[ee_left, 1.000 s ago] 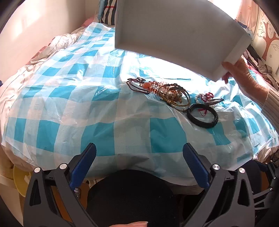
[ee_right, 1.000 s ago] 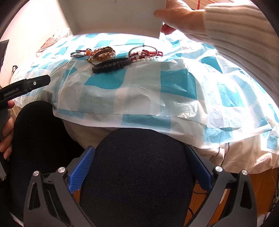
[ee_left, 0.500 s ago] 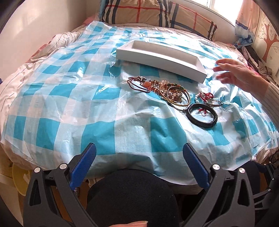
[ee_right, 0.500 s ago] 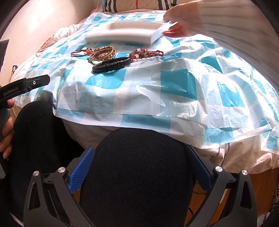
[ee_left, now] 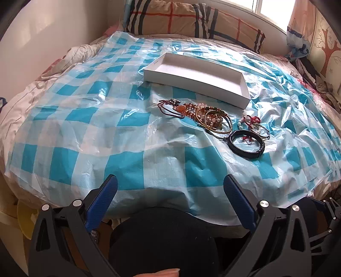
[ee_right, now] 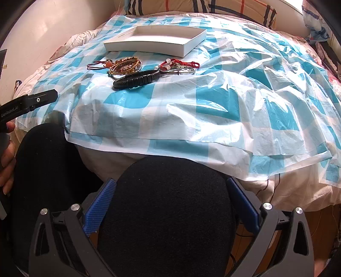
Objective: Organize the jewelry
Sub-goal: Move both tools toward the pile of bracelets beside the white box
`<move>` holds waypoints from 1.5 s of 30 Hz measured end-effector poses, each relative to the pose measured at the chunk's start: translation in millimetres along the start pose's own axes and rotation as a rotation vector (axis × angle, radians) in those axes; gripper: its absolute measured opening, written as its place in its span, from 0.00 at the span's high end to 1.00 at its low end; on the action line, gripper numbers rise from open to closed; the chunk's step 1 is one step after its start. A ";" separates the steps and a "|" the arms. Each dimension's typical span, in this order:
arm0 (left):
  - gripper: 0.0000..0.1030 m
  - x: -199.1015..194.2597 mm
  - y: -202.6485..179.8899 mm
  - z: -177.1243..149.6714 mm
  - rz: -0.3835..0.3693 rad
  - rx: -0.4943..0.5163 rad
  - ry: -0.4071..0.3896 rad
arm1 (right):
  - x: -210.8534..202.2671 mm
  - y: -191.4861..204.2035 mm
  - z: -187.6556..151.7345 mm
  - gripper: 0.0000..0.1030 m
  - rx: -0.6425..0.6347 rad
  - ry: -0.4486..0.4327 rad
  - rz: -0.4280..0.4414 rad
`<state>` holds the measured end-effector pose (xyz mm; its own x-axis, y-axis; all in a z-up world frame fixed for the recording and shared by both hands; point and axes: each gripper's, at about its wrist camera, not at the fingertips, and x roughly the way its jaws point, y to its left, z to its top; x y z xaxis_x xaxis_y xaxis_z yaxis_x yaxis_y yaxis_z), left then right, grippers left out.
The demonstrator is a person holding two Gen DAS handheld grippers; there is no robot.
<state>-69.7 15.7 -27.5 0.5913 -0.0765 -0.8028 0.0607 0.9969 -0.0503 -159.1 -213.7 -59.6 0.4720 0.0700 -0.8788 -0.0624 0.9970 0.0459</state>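
Observation:
A shallow white box (ee_left: 196,76) lies open on the blue-checked plastic sheet (ee_left: 119,119); it also shows in the right wrist view (ee_right: 155,40). In front of it lies a cluster of jewelry: a beaded bracelet pile with gold bangles (ee_left: 204,116) (ee_right: 124,65), a black bracelet (ee_left: 246,143) (ee_right: 136,80), and a red-and-white beaded bracelet (ee_left: 253,123) (ee_right: 179,65). My left gripper (ee_left: 170,196) is open and empty, near the bed's front edge. My right gripper (ee_right: 170,198) is open and empty, low over a dark knee.
Plaid pillows (ee_left: 191,19) lie at the head of the bed. A white wall (ee_left: 53,27) runs along the left. The person's dark knees (ee_right: 166,213) fill the foreground. The other gripper's black body (ee_right: 27,104) shows at the left in the right wrist view.
A hand held the white box up over the jewelry, set it down on the sheet behind the pile, then withdrew out of view. Both grippers stayed still.

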 end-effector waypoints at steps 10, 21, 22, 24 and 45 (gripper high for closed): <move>0.07 -13.2 -13.1 -4.8 0.039 0.074 -0.066 | -0.2 3.0 -0.6 0.05 0.003 0.000 -0.009; 0.07 -39.0 -6.9 3.9 -0.077 0.065 -0.174 | -104.7 0.0 30.9 0.05 -0.090 -0.480 0.022; 0.07 -37.0 -7.3 9.4 -0.100 0.068 -0.176 | -105.6 8.1 40.7 0.05 -0.138 -0.501 -0.026; 0.07 -25.5 -3.8 20.0 -0.141 0.037 -0.142 | -84.7 12.7 64.7 0.05 -0.178 -0.407 0.037; 0.26 93.4 13.8 109.8 -0.100 0.007 0.004 | 53.1 -30.5 158.4 0.09 -0.091 -0.188 0.133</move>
<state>74.7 20.2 -37.9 0.5792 -0.1754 -0.7961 0.1250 0.9841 -0.1259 7.1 -235.1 -32.5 0.6092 0.2138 -0.7636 -0.2102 0.9721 0.1045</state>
